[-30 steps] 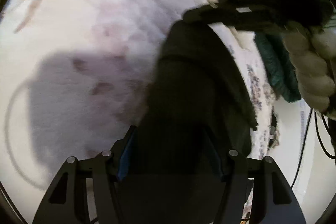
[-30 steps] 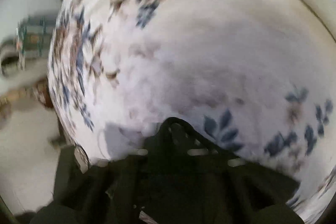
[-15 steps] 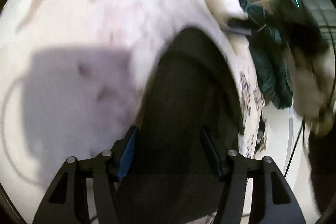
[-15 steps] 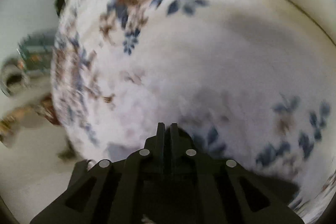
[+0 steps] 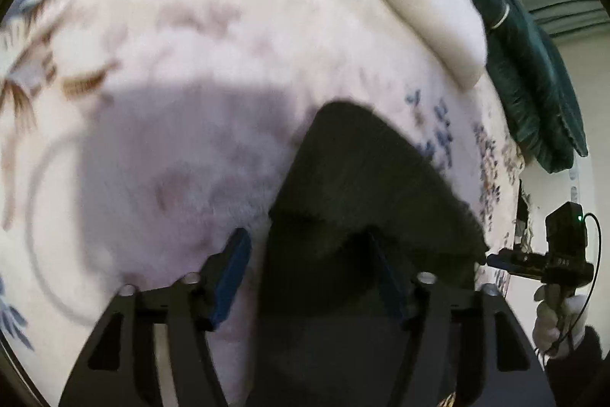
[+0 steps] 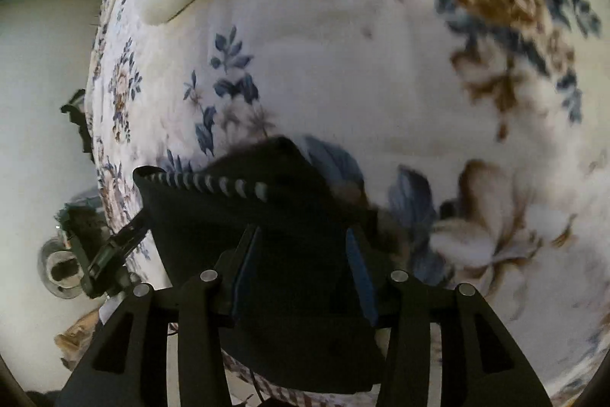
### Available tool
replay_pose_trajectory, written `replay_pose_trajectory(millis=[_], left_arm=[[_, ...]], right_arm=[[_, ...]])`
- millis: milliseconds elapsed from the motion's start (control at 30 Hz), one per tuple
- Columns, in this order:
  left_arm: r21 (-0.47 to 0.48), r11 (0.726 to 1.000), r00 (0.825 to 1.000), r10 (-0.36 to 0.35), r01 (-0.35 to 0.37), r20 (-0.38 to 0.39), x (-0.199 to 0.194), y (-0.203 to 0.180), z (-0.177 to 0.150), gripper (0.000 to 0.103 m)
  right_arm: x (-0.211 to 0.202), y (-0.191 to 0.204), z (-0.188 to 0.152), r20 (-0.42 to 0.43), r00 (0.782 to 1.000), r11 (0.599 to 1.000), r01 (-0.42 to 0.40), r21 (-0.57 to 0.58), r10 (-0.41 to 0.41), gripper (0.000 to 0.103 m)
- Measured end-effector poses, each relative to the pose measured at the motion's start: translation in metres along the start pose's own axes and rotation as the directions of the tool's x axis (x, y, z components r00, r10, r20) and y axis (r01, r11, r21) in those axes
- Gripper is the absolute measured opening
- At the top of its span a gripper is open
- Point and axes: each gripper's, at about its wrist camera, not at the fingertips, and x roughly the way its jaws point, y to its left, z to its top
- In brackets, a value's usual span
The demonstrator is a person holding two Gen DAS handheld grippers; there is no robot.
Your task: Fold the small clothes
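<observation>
Both jaws just widened, left gripper and right gripper apart, straddling dark garment unclamped.

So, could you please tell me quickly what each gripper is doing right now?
Left gripper: open, fingers astride the dark garment.
Right gripper: just opened, same garment between its fingers.
</observation>
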Motion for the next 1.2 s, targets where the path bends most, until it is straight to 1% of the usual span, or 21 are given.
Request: replay_pose_trajectory(millis=[100, 133, 167, 200, 233, 367, 433, 500, 567, 600, 633, 667, 700, 733, 833, 867, 900, 967, 1067, 1133, 1200], left_arm=[[-0.013, 1.000, 1.000, -0.011, 0.012, 0.008, 0.003, 0.002, 0.000, 0.075], [-0.019, 1.000, 1.000, -0.019, 0.019, 0.005, 0.004, 0.004, 0.000, 0.078], [-0.032, 0.999, 0.999, -0.040, 0.040, 0.002, 0.005, 0.004, 0.000, 0.087], [-0.047, 0.997, 0.998, -0.069, 0.069, 0.001, 0.007, 0.006, 0.002, 0.098], [-0.069, 0.992, 0.994, -0.107, 0.107, 0.002, 0.010, 0.007, 0.004, 0.103], [-0.186, 0.971, 0.988, -0.150, 0.153, 0.031, 0.012, 0.018, 0.010, 0.103], [-0.237, 0.952, 0.981, -0.185, 0.195, 0.061, 0.011, 0.025, 0.009, 0.103], [-0.278, 0.929, 0.970, -0.231, 0.242, 0.073, 0.009, 0.035, 0.010, 0.103], [-0.327, 0.899, 0.956, -0.281, 0.292, 0.083, 0.005, 0.044, 0.011, 0.103], [-0.353, 0.881, 0.949, -0.300, 0.315, 0.097, 0.002, 0.048, 0.011, 0.103], [-0.363, 0.874, 0.946, -0.305, 0.322, 0.106, -0.001, 0.048, 0.010, 0.103], [-0.362, 0.874, 0.946, -0.303, 0.325, 0.116, -0.005, 0.047, 0.009, 0.103], [-0.350, 0.882, 0.949, -0.294, 0.316, 0.117, -0.007, 0.044, 0.009, 0.103], [-0.318, 0.905, 0.959, -0.261, 0.283, 0.112, -0.012, 0.039, 0.009, 0.103], [-0.174, 0.976, 0.988, -0.115, 0.131, 0.100, -0.022, 0.019, 0.005, 0.103], [-0.132, 0.988, 0.993, -0.068, 0.081, 0.102, -0.024, 0.013, 0.003, 0.103], [-0.109, 0.992, 0.994, -0.050, 0.061, 0.100, -0.024, 0.009, 0.002, 0.103], [-0.076, 0.997, 0.996, -0.022, 0.029, 0.092, -0.023, 0.005, -0.001, 0.103], [-0.057, 0.998, 0.996, -0.029, 0.034, 0.080, -0.023, 0.005, 0.002, 0.103], [-0.061, 0.997, 0.996, -0.040, 0.045, 0.075, -0.021, 0.008, 0.006, 0.103], [-0.068, 0.995, 0.995, -0.063, 0.068, 0.077, -0.019, 0.008, 0.014, 0.103]], right_arm=[[0.028, 0.006, -0.007, 0.013, 1.000, 0.999, 0.017, -0.028, -0.016, 0.047], [0.031, 0.008, -0.007, 0.044, 0.999, 0.999, 0.025, -0.032, -0.024, 0.024], [0.030, 0.010, -0.006, 0.077, 0.995, 0.998, 0.057, -0.023, -0.055, 0.006], [0.029, 0.010, -0.004, 0.109, 0.992, 0.998, 0.063, -0.002, -0.063, 0.006], [0.024, 0.009, 0.000, 0.144, 0.988, 0.998, 0.052, 0.031, -0.056, 0.005], [0.006, 0.009, 0.021, 0.243, 0.969, 0.994, 0.014, 0.106, -0.039, 0.000], [-0.001, 0.014, 0.033, 0.275, 0.960, 0.994, 0.021, 0.105, -0.049, 0.000], [-0.003, 0.024, 0.043, 0.259, 0.966, 0.996, -0.009, 0.084, -0.014, 0.000], [-0.009, 0.035, 0.048, 0.174, 0.980, 0.994, -0.106, 0.016, 0.101, 0.001], [-0.009, 0.042, 0.046, 0.130, 0.984, 0.993, -0.119, -0.013, 0.120, 0.005], [-0.006, 0.050, 0.043, 0.093, 0.988, 0.992, -0.118, -0.049, 0.123, 0.020], [-0.001, 0.062, 0.037, 0.057, 0.992, 0.989, -0.102, -0.107, 0.108, 0.042], [0.003, 0.069, 0.031, 0.039, 0.995, 0.985, -0.089, -0.148, 0.096, 0.049], [0.011, 0.077, 0.026, 0.013, 0.997, 0.980, -0.073, -0.187, 0.077, 0.052], [0.047, 0.092, 0.013, -0.062, 0.996, 0.952, 0.045, -0.303, -0.067, 0.049], [0.059, 0.097, 0.009, -0.061, 0.991, 0.933, 0.092, -0.348, -0.121, 0.021], [0.066, 0.100, 0.007, -0.056, 0.987, 0.923, 0.118, -0.365, -0.149, 0.003], [0.066, 0.103, 0.008, -0.009, 0.987, 0.932, 0.150, -0.330, -0.162, 0.002], [0.037, 0.107, 0.022, 0.143, 0.976, 0.950, 0.194, -0.244, -0.163, 0.002], [0.026, 0.106, 0.039, 0.192, 0.968, 0.962, 0.198, -0.187, -0.161, 0.000], [0.026, 0.107, 0.057, 0.189, 0.970, 0.967, 0.186, -0.173, -0.153, 0.000]])
